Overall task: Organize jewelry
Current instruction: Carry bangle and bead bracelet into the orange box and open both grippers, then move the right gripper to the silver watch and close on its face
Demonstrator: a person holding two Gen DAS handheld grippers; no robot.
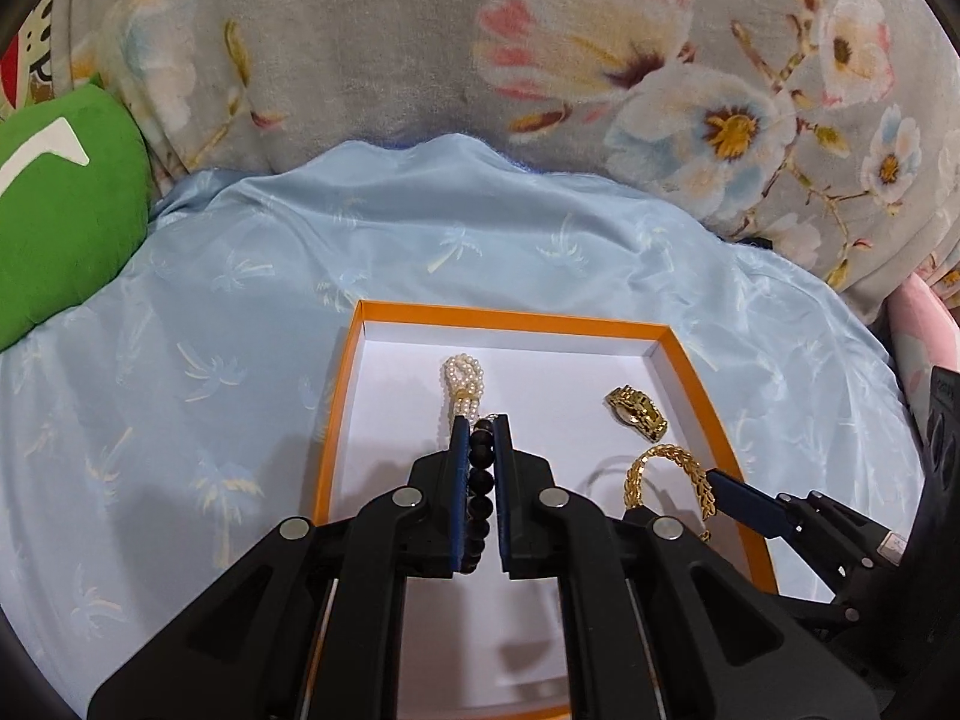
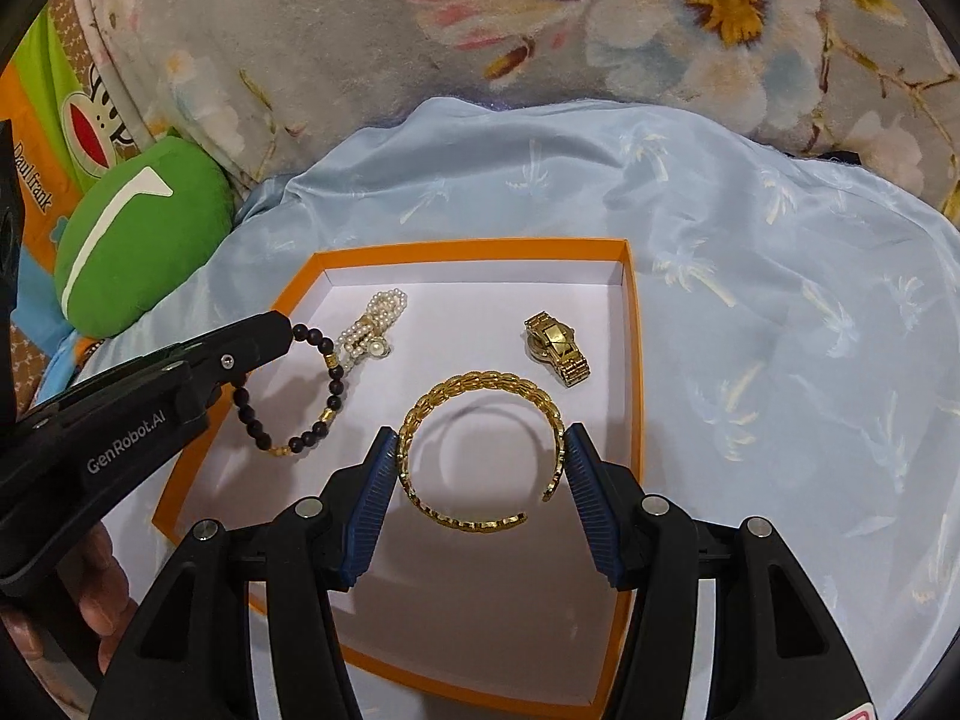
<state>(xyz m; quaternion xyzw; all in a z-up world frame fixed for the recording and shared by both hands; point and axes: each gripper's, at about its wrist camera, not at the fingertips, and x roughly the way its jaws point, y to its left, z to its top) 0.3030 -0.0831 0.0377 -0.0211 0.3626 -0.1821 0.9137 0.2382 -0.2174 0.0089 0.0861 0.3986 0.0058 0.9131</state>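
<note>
An orange box [image 1: 510, 315] with a white floor lies on pale blue cloth. My left gripper [image 1: 481, 420] is shut on a black bead bracelet [image 1: 482, 480], which hangs above the box's left half; the right wrist view shows this black bead bracelet [image 2: 336, 387] dangling from the left gripper [image 2: 282, 324]. My right gripper [image 2: 481, 432] is shut on an open gold bangle [image 2: 480, 381], pads pressing both its sides above the box [image 2: 474, 249]. A pearl bracelet [image 2: 375, 315] and a gold watch [image 2: 555, 345] lie in the box's far half.
A green cushion [image 2: 138, 240] sits left of the box. A grey floral blanket [image 1: 420, 60] rises behind the blue cloth [image 1: 240, 360]. A hand [image 2: 96, 588] shows at the lower left. From the left wrist I see the pearl bracelet [image 1: 461, 378], watch [image 1: 637, 412] and bangle [image 1: 672, 462].
</note>
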